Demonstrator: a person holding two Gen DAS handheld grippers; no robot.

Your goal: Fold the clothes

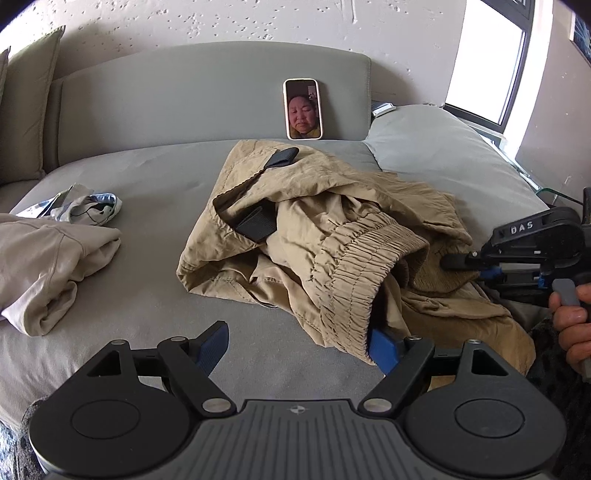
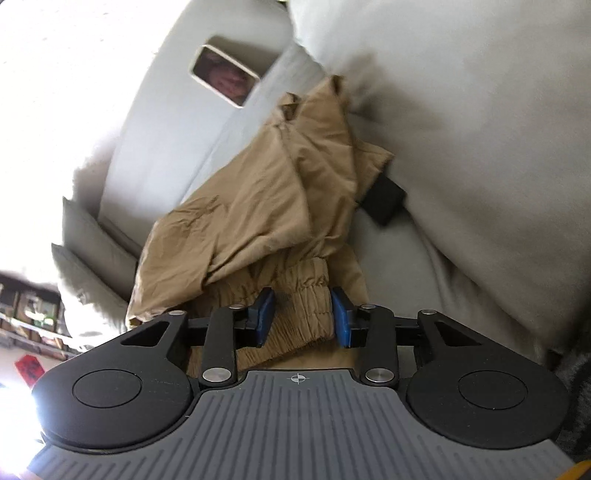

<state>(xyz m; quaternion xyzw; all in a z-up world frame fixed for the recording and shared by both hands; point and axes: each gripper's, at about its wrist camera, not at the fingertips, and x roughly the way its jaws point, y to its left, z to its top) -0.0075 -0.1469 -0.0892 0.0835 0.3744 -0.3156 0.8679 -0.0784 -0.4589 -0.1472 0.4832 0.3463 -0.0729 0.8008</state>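
1. Lettering "BAS" in raised white on the black body of the right gripper (image 1: 452, 261), seen from the left wrist view; the red sign at the left edge of the right wrist view is too blurred to read.
2. Tan trousers (image 1: 314, 229) lie crumpled on a grey sofa (image 1: 147, 199), mid-seat, elastic waistband (image 1: 354, 266) bunched toward the camera, black straps (image 1: 256, 223) showing.
3. Left gripper (image 1: 295, 349): jaws spread wide, nothing pinched; right pad just beside the waistband edge, left pad over bare seat.
4. Right gripper: in its own view the blue pads (image 2: 266, 317) sit either side of the waistband, cloth between them; whether they clamp it, cannot tell. A hand (image 1: 570, 317) holds its handle.
5. Phone (image 1: 303, 109) with lit screen leans upright on the sofa back.
6. Beige garment (image 1: 48, 258) folded at seat's left; a small light cloth (image 1: 85, 206) behind it.
7. Grey pillow (image 1: 436, 147) at right, cushion (image 1: 29, 103) at left.
8. Pitted white wall (image 1: 258, 22), bright window (image 1: 487, 62) upper right.
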